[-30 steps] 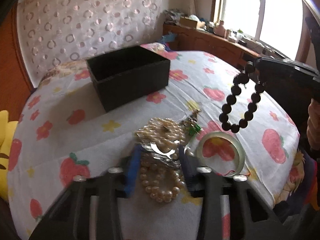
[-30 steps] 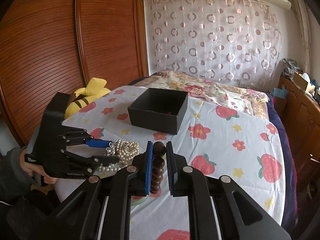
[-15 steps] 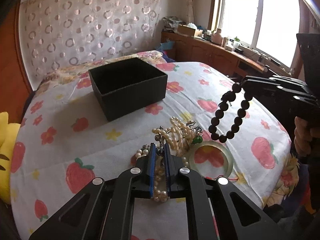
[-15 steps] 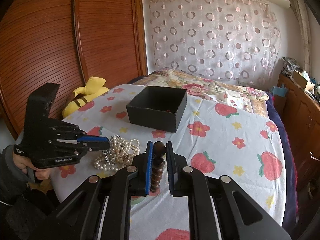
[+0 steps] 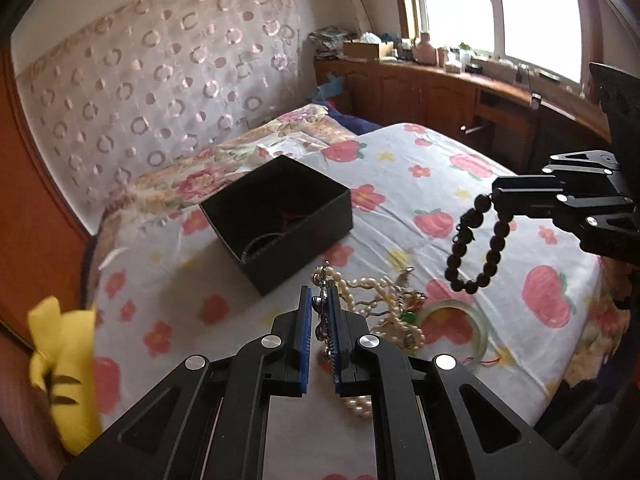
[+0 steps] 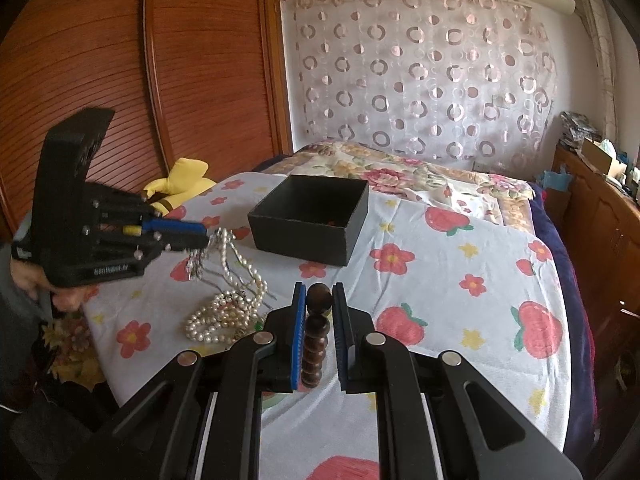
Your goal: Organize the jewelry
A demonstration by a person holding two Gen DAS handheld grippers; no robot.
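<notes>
My left gripper [image 5: 320, 300] is shut on the silvery clasp end of a pearl necklace [image 5: 372, 284]. Its strands hang from the left gripper [image 6: 202, 240] down to a heap of pearls [image 6: 224, 316] on the strawberry sheet. My right gripper [image 6: 319, 294] is shut on a dark wooden bead bracelet [image 6: 316, 332]. In the left wrist view that bracelet [image 5: 476, 248] dangles as a loop from the right gripper [image 5: 496, 196], above a pale green bangle [image 5: 478, 320]. The open black box [image 5: 304, 244] [image 6: 296, 236] sits farther back on the bed, with a ring-shaped piece and something red inside.
A yellow plush toy [image 5: 60, 368] [image 6: 180, 184] lies at the bed's left edge by the wooden wardrobe [image 6: 160, 80]. A wooden cabinet [image 5: 440, 92] with clutter runs under the window. A small green-stone piece [image 5: 408, 316] lies among the pearls.
My left gripper closed on the pearl necklace and rose, pulling some strands up off the sheet. The right gripper stayed still with the bead bracelet.
</notes>
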